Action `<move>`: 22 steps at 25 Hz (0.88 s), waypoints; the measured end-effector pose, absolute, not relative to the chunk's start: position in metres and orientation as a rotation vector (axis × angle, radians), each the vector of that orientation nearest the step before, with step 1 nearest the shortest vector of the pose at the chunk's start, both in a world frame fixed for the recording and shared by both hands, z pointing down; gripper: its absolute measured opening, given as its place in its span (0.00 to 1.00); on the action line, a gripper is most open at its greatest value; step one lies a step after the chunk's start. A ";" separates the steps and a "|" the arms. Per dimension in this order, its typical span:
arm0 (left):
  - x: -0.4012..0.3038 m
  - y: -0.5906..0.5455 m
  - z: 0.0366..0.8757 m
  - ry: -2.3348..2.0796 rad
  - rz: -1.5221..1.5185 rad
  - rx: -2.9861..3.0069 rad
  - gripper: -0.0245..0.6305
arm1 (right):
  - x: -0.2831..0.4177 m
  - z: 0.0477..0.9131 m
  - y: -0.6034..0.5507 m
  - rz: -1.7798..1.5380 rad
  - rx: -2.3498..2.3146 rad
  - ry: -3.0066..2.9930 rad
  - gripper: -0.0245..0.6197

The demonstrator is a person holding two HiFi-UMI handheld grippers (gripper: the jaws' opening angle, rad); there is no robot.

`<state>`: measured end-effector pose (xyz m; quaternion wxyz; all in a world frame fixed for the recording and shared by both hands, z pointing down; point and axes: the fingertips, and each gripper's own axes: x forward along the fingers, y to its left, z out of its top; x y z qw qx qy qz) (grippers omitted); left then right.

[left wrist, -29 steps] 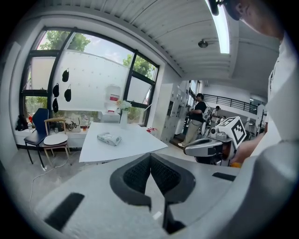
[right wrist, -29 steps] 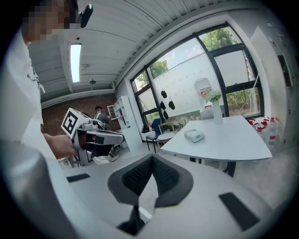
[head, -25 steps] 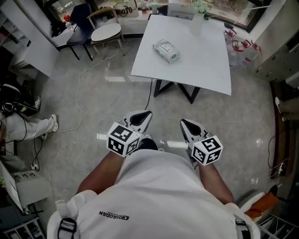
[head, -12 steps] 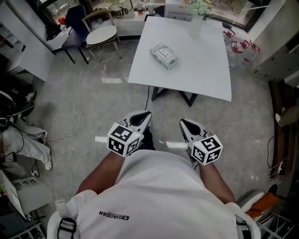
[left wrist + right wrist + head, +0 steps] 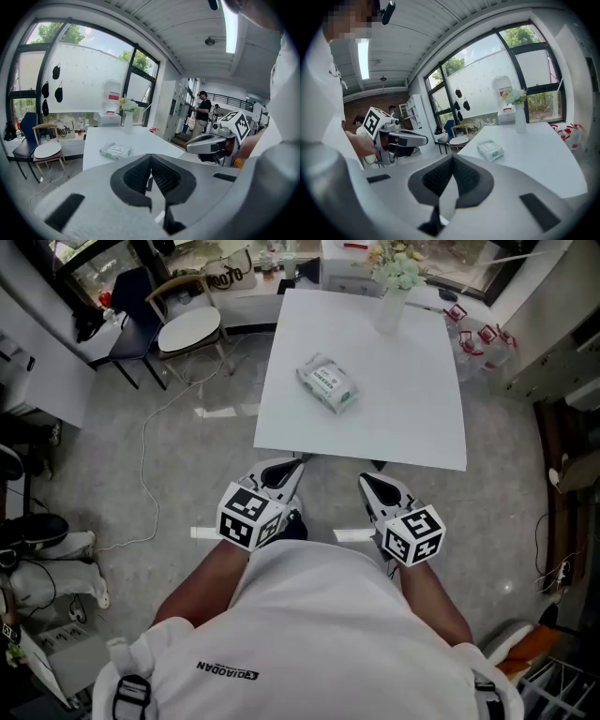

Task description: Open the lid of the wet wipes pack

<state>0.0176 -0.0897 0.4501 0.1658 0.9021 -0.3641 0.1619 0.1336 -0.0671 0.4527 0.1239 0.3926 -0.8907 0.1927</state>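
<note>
White table (image 5: 412,418) on a grey floor (image 5: 187,474), with the wet wipes pack (image 5: 328,383) lying flat left of its centre and a vase of flowers (image 5: 390,296) at its far edge. I hold my left gripper (image 5: 284,472) and my right gripper (image 5: 374,487) side by side close to my body, short of the table's near edge and well apart from the pack. Each gripper's jaws are pressed together at the tips, with nothing between them.

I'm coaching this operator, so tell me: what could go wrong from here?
The wet wipes pack lies loose on the table; lifting its lid with one tool may just drag it.
The left tool and right tool are both shut, so they must open before gripping.
The cable on the floor left of the table could snag a foot.
</note>
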 end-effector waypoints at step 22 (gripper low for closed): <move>-0.030 -0.258 0.450 -0.858 0.514 2.690 0.05 | 0.082 0.455 -0.231 0.541 1.325 -2.475 0.05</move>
